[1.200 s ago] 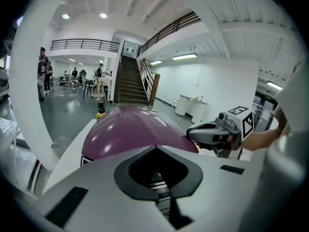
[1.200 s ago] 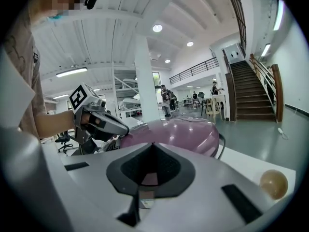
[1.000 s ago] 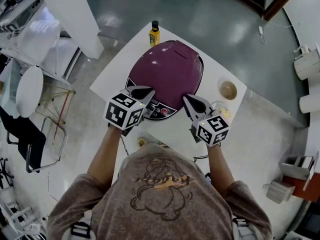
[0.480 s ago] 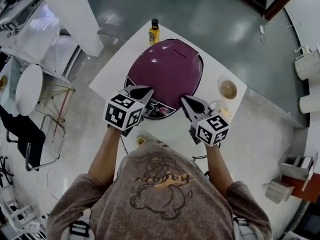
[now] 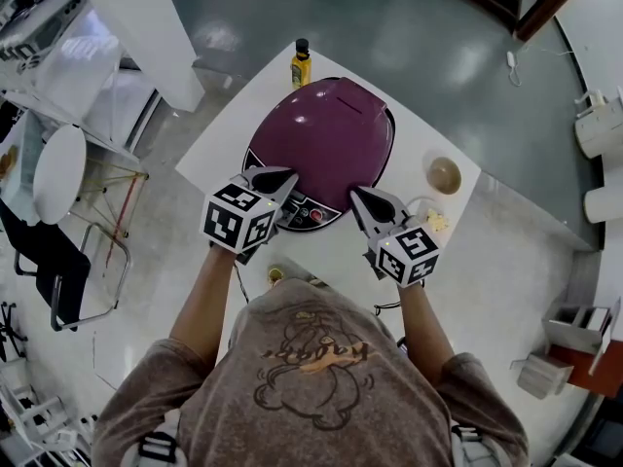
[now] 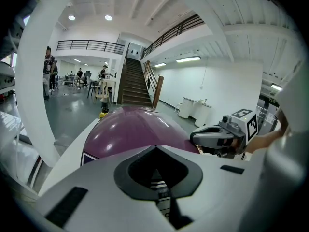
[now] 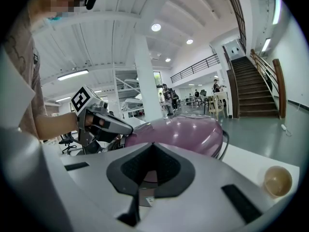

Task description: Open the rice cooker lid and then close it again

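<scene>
The purple rice cooker (image 5: 326,139) stands on the white table (image 5: 219,129) with its domed lid down. Its control panel (image 5: 307,212) faces me, between my two grippers. My left gripper (image 5: 280,177) hovers at the cooker's front left edge, shut with nothing in it. The right gripper (image 5: 358,196) sits at the front right edge, also shut and empty. In the left gripper view the closed jaws (image 6: 157,150) point at the purple dome (image 6: 130,132). The right gripper view shows closed jaws (image 7: 152,148) before the dome (image 7: 181,132), with the left gripper (image 7: 108,124) across from them.
A yellow bottle (image 5: 301,64) stands behind the cooker at the table's far edge. A small bowl (image 5: 445,174) and a yellowish scrap (image 5: 435,222) lie to the right. A white chair (image 5: 58,173) and shelving stand on the floor at left.
</scene>
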A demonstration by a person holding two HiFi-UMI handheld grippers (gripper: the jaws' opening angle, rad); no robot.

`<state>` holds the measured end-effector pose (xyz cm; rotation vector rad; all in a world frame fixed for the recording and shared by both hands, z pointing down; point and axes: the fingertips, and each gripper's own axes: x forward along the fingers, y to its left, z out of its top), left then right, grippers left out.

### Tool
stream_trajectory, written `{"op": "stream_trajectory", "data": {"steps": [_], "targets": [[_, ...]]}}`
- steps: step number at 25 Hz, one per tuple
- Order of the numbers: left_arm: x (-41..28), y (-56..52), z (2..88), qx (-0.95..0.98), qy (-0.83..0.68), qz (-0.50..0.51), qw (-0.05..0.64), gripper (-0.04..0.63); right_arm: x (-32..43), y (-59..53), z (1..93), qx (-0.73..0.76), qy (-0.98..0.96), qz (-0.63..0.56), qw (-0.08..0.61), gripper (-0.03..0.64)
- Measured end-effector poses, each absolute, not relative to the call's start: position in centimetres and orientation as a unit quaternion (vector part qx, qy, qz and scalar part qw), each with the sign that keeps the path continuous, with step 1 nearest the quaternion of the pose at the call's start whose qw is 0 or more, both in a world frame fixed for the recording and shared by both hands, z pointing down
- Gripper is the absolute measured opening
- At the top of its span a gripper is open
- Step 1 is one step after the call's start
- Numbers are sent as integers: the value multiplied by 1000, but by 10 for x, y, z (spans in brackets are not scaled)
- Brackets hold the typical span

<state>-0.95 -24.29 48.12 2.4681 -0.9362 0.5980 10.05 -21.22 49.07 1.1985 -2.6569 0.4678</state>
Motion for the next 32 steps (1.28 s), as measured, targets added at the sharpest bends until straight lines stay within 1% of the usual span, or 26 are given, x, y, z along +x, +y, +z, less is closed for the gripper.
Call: {"op": "stream_trajectory", "data": {"steps": [10,19,25,32], "targets": [[-7,-245,482,886,-359,207,205,20,102,-212,490,379,-907,175,64,0],[-11,-242,478,884,-374,204,192,20,87,-203,488,368,-915,143,83,0],[-29,-228,464,884,-399,158,184,20,91,-189,474,392,-909,130,65,0],[-55,-176,441,889,-413,105,165,20,85,-154,454,417,-902,103,49,2]]}}
